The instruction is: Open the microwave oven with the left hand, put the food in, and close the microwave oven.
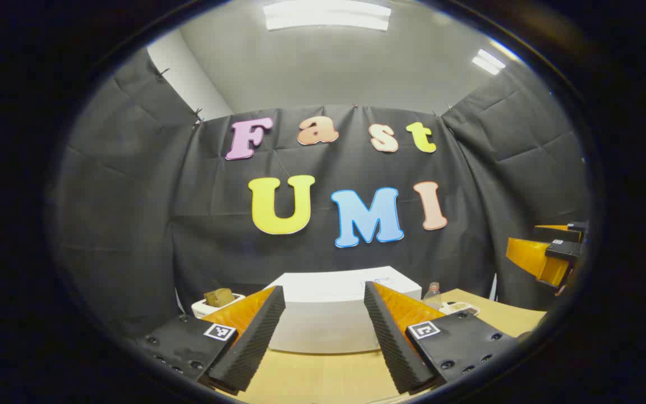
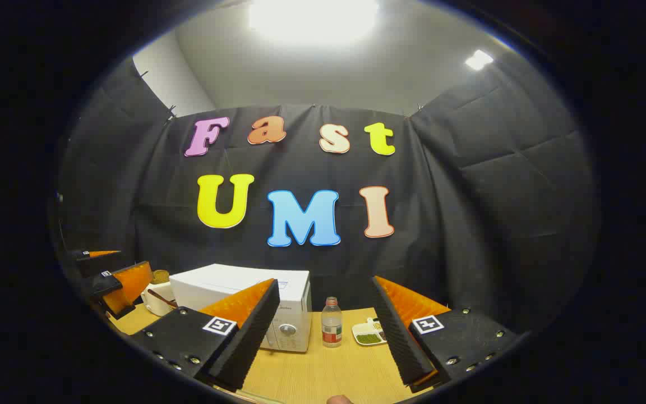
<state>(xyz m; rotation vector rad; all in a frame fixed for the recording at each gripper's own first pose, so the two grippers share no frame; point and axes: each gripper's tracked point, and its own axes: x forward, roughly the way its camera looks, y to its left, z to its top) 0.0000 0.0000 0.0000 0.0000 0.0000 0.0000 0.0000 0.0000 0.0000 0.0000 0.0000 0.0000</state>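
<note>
Microwave (image 2: 244, 297) sits closed on the counter (image 2: 323, 370), food plate (image 2: 369, 334) to its right past a bottle (image 2: 331, 322). I hold left gripper (image 1: 323, 336) and right gripper (image 2: 323, 342) wide open, empty. Risk: reaching for the plate could topple the bottle.

You're in a staged recording booth, not a home: black cloth wall (image 2: 485, 185) pinned around a wooden table (image 2: 323, 373) holding a microwave oven (image 2: 244, 294), toaster (image 1: 211, 306) and bottle (image 2: 331, 322).
</note>
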